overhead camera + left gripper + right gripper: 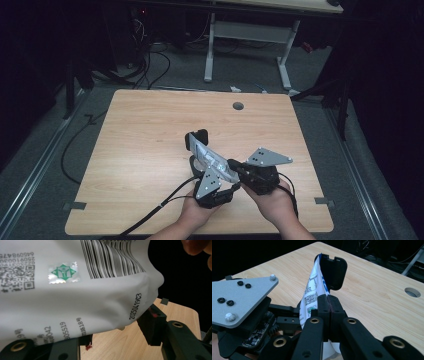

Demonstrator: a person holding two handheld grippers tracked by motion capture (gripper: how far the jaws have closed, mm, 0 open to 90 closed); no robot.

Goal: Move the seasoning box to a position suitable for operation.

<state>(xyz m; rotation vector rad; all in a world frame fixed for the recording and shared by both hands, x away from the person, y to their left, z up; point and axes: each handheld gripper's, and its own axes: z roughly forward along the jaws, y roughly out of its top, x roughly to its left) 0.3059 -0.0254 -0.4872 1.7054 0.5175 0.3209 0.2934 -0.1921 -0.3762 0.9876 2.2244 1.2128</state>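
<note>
Low centre of the worktop point(150, 130), both tools clamp one white pouch point(212, 159): left tool point(200, 167), right tool point(235, 167); bare wood surrounds them.

White printed pouch point(212, 159) with barcode, tilted above the table centre.

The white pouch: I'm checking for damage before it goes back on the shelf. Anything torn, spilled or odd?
No tear or spill shows. The white pouch is dented and creased beside its date code, bulging between the left gripper's jaws. The right gripper pinches one edge flat. A black clip caps its far end.
</note>
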